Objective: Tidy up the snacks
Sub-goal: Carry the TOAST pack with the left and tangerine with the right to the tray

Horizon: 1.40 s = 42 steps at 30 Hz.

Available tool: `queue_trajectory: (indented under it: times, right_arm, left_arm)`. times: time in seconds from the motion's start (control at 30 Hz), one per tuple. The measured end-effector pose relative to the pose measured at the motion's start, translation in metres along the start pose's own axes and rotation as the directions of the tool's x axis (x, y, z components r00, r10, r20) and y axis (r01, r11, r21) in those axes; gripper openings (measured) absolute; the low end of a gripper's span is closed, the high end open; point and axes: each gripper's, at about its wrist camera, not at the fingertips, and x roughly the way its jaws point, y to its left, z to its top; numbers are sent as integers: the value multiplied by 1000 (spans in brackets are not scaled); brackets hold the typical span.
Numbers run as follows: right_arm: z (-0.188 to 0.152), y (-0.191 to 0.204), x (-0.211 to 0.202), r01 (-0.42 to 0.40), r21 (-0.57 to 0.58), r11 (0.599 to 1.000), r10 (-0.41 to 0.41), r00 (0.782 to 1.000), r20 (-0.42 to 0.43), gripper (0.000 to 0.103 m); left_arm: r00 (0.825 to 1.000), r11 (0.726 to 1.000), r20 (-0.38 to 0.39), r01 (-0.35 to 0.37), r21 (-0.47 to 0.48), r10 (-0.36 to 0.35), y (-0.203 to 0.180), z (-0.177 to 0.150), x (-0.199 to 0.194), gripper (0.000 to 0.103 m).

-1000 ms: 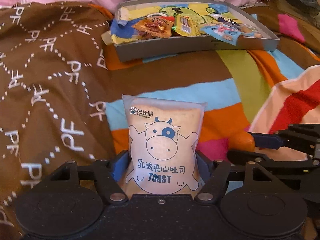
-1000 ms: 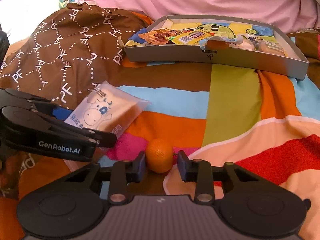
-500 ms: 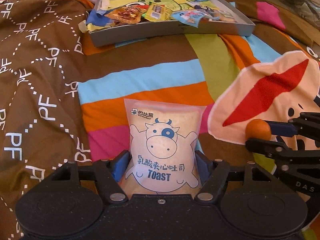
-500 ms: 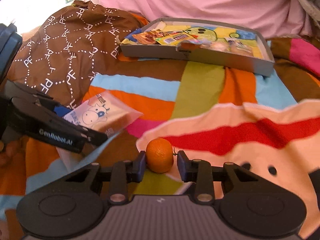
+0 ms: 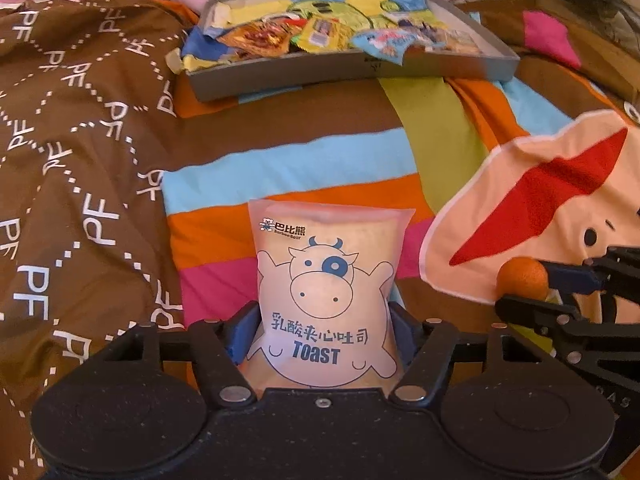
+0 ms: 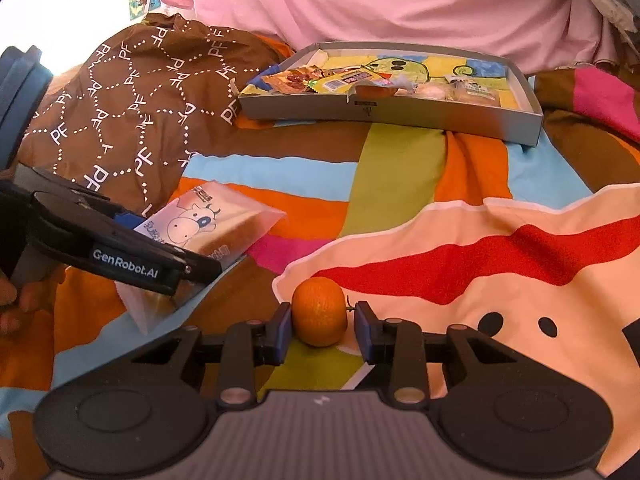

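While the left tongs (image 5: 324,336) clench the toast packet (image 5: 326,292) and the right tongs (image 6: 322,330) hold the small orange (image 6: 319,311) loosely, both above the bedspread (image 6: 400,168), carry each level to the grey tray (image 6: 440,120) and release low.

Warm, soft daylight — fisheye-bent edges, mild blur.

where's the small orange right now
The small orange sits between the fingers of the right tool, low in the middle of the right wrist view, above the striped bedspread, with the toast packet to its left.
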Motion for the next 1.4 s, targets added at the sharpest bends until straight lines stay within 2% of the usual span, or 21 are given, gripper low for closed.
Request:
queue_trajectory:
  times: [0.2,0.47,0.67,1.03,1.2,1.33,1.4]
  right_arm:
    - [0,0,-4,22,-4,1000,-22,999,39,37]
    - [9,0,-16,44,-19,999,-41,990,132,37]
    - [20,-7,-31,57,10,998,-58,982,181,37]
    - [39,-22,-51,92,49,995,-102,959,266,37]
    - [58,-31,-50,88,64,994,-103,949,298,37]
    - [73,-43,-43,46,87,995,-71,948,310,37]
    - [80,-47,-38,53,76,996,-74,945,320,37]
  left_arm:
    - [997,998,79,-6,-62,11,1,2,-15,68]
    - [992,995,128,1,-101,12,-2,16,-27,68]
    - [987,987,162,34,-157,-8,3,42,-41,68]
    - [972,989,231,6,-145,28,7,101,-71,68]
    - [967,986,241,-45,-160,83,11,130,-66,68]
    - [971,979,222,-42,-197,86,20,148,-50,68]
    - [973,977,216,-36,-211,83,23,157,-40,68]
